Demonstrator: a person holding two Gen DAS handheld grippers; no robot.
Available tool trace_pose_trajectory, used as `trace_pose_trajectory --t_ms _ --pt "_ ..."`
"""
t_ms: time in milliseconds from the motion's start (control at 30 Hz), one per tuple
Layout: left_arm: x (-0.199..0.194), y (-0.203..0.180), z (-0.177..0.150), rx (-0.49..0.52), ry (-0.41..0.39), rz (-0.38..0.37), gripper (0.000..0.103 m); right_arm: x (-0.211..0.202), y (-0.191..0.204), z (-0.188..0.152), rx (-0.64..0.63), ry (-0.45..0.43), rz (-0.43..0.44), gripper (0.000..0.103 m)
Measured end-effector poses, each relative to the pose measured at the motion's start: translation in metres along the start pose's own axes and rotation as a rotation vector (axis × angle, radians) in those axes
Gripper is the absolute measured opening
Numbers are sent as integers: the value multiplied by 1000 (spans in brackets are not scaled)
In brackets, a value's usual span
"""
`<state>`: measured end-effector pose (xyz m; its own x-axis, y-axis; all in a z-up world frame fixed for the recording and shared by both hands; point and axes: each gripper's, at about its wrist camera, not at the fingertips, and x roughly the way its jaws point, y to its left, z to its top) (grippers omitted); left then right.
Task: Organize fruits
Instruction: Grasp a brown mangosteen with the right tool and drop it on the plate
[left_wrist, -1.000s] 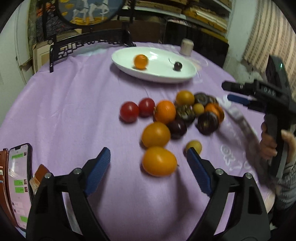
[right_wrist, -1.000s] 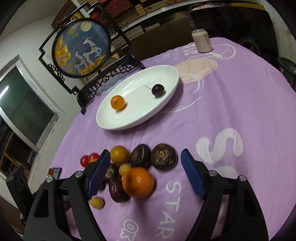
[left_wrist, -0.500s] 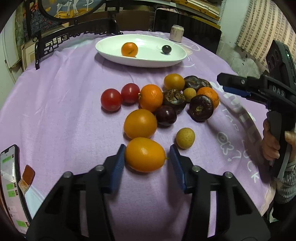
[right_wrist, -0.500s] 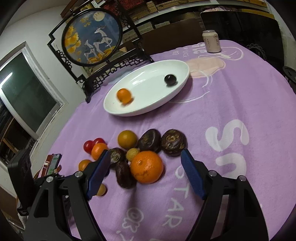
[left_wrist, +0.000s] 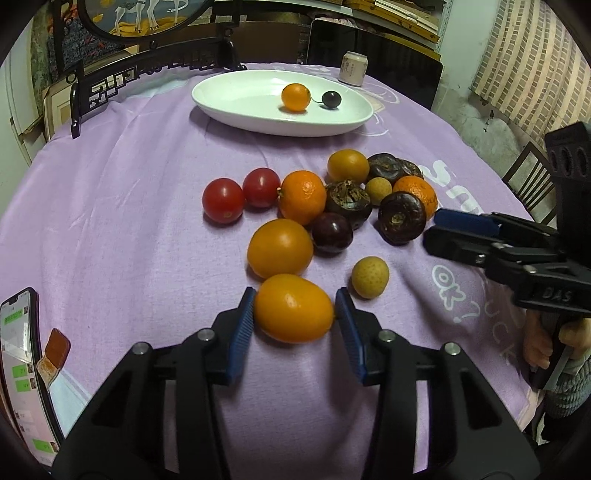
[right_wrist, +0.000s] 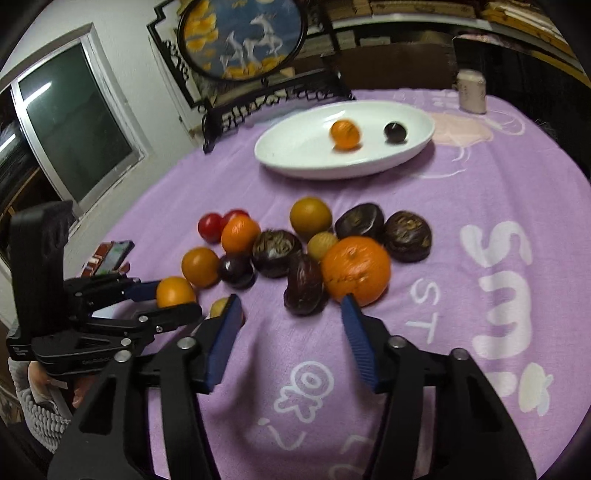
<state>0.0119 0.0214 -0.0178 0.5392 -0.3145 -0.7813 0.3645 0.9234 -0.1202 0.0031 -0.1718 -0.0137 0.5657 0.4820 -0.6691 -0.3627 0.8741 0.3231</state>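
My left gripper (left_wrist: 294, 309) is shut on an oval orange kumquat (left_wrist: 293, 308) that rests on the purple cloth; it also shows in the right wrist view (right_wrist: 174, 291). Beyond it lie a round orange fruit (left_wrist: 280, 248), two red tomatoes (left_wrist: 223, 200), mandarins (left_wrist: 302, 196), dark passion fruits (left_wrist: 402, 218) and a small longan (left_wrist: 370, 277). A white oval plate (left_wrist: 236, 107) at the back holds a small orange fruit (left_wrist: 295, 97) and a dark cherry (left_wrist: 330, 100). My right gripper (right_wrist: 290, 308) is open, low over the cloth, just short of a large mandarin (right_wrist: 356, 270).
A phone (left_wrist: 22, 373) lies at the cloth's left edge. A drink can (left_wrist: 353, 68) stands behind the plate. A black framed round screen (right_wrist: 243, 37) stands at the back left. A chair (left_wrist: 532, 177) is at the right of the table.
My left gripper moved forward and closed around the oval kumquat. My right gripper swung left and dropped closer to the fruit pile, still open.
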Motion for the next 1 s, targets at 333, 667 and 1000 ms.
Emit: trace_pose_trajectory --t_ms 333,667,1000 --pt "1 0 1 -5 2 -6 45 27 0 12 12 44 -9 25" --pt "-25 3 30 -14 -81 -38 45 -3 -14 31 100 -46 93 23" --pt "22 9 152 -31 -106 25 45 37 -50 120 185 -69 7 23"
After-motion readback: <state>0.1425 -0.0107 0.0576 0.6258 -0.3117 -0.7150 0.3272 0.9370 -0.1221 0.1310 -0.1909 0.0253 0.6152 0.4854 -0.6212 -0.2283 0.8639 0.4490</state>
